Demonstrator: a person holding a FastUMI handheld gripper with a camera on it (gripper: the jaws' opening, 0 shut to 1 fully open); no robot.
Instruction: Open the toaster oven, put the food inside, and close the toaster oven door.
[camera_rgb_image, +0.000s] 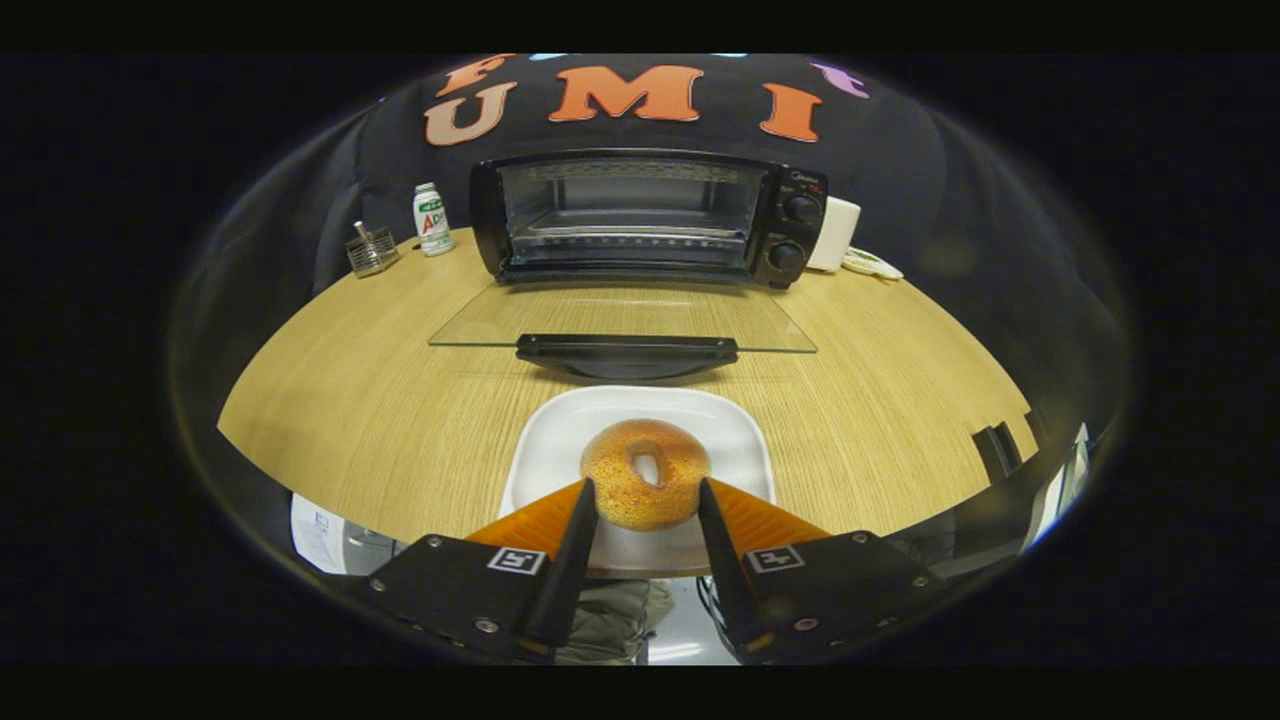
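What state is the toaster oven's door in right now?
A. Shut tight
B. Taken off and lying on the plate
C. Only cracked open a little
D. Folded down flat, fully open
D: the glass door of the toaster oven lies folded down flat over the table toward the plate, leaving the rack inside bare, while the claw brackets the bagel on that plate.

Hand-held gripper: black screwed plates, square coded marker on each (wedge-shaped fingers).
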